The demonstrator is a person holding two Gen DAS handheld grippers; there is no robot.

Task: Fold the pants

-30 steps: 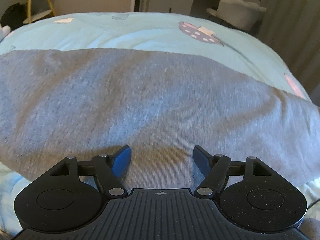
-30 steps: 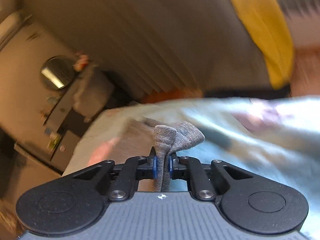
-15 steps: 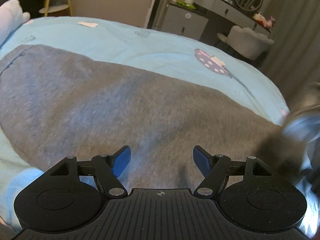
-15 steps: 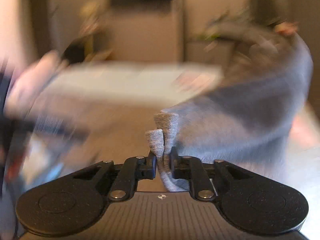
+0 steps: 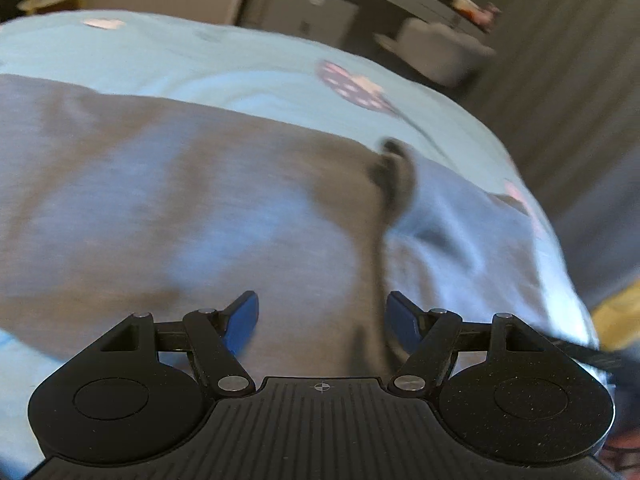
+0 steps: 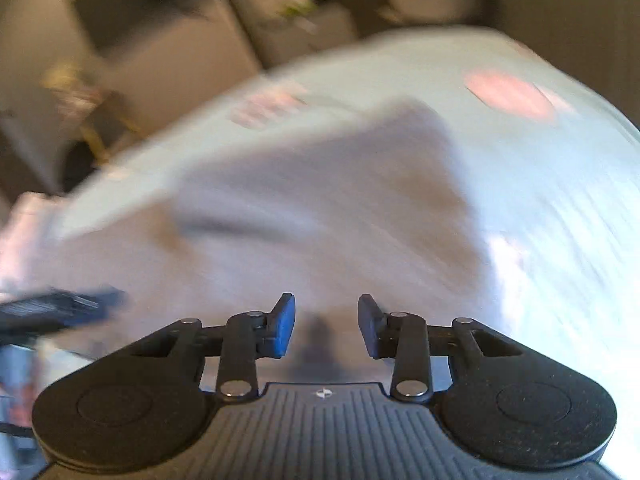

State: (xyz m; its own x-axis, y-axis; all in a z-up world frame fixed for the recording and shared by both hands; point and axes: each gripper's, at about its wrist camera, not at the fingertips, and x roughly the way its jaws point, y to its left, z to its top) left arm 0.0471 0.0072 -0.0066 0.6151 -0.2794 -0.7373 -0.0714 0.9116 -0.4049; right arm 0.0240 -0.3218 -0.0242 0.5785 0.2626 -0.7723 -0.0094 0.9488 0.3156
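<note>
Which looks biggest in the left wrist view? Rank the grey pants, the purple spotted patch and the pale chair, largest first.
1. grey pants, filling most of the view.
2. pale chair.
3. purple spotted patch, though it looks close to the chair; the chair stands farther away and is blurred, so that order is unsure.

Black grippers, blue-padded fingers, silver screws.

light blue bed; grey pants spread
</note>
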